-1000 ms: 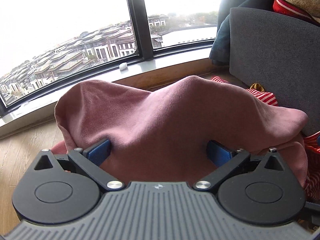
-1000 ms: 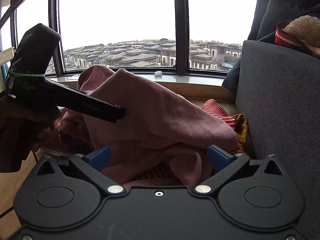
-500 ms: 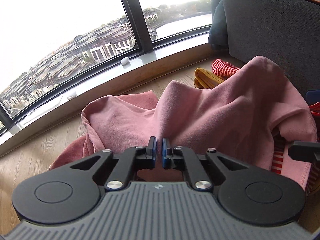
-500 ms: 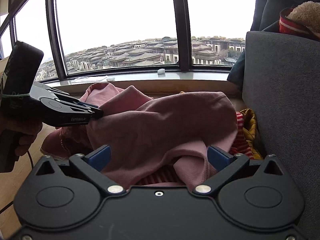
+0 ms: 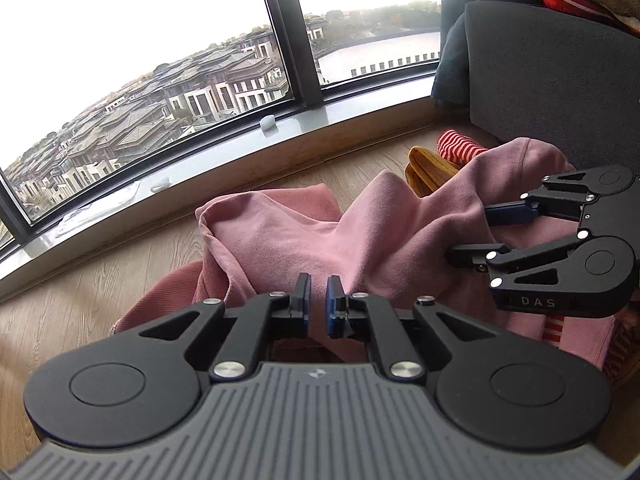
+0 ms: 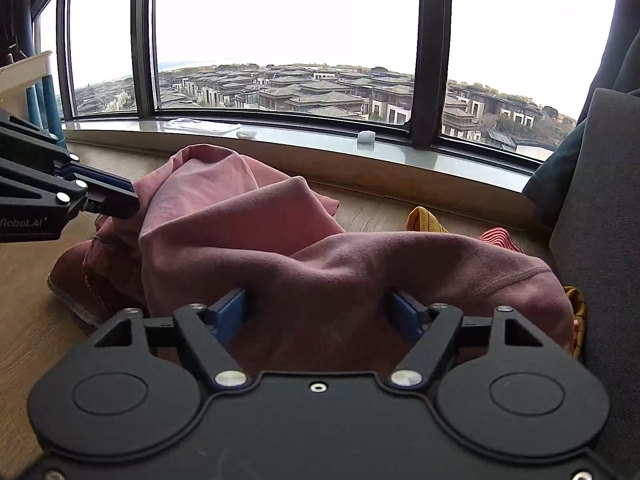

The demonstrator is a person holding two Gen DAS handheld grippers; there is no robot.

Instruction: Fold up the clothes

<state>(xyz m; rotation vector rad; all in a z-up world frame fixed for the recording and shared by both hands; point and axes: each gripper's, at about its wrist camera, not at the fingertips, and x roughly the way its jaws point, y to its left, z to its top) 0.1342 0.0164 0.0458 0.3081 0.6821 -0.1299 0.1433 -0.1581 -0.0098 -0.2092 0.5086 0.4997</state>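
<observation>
Pickup stage, nowhere near an actual fold yet. Got the crumpled pink fleece garment heaped on the pale wooden plank floor by the curved window sill, just in front of the dark grey fabric sofa, and partly draped over a red-and-white striped cloth and a mustard yellow cloth. Pinched tight in the left claw on a raised ridge near the garment's left end, pads almost together with only a thin bit of fleece between. Closing in with the right claw around a fat hump of the same garment on the sofa side, fabric between the jaws but apparently not squeezed yet. Next up, probably: finish that second pinch, then lift both ends and pull apart to spread the thing flat on a bare bit of floor. Needs a grip on a proper edge or a single layer, not a random wad. Otherwise just dragging a lump around, maybe with the striped piece tagging along. Compared with a second back: gone from wide open to clamped on the left, pink pile lower and more spread out instead of one tall mound filling the view, striped and yellow bits more exposed. Right claw no longer at full spread, and now showing up in the left wrist view.
</observation>
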